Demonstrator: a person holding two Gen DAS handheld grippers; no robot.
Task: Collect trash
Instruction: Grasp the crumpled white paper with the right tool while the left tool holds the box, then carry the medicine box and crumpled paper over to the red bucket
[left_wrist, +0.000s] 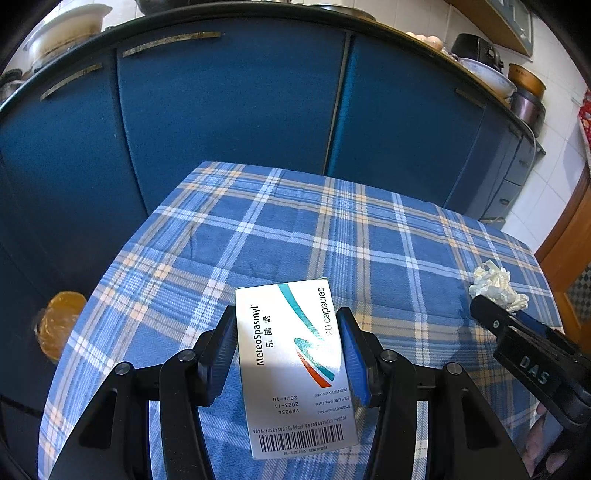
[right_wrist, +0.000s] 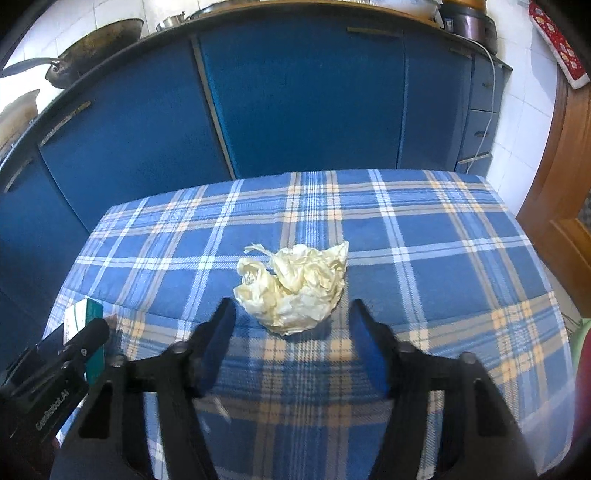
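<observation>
Left gripper (left_wrist: 286, 345) clamped on medicine box (left_wrist: 295, 369). Right gripper (right_wrist: 293, 317) released, straddling near edge of crumpled paper (right_wrist: 295, 284) on plaid tablecloth (right_wrist: 424, 277).

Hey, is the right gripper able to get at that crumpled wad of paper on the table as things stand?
Probably yes. The right gripper is open, its fingers straddling the near edge of the crumpled paper with only bare tablecloth around it. The left gripper is off to the side, shut on the medicine box.

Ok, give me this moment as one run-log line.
left gripper: shut on white cardboard medicine box | right gripper: open, at crumpled cream paper wad | surface: blue plaid tablecloth
</observation>
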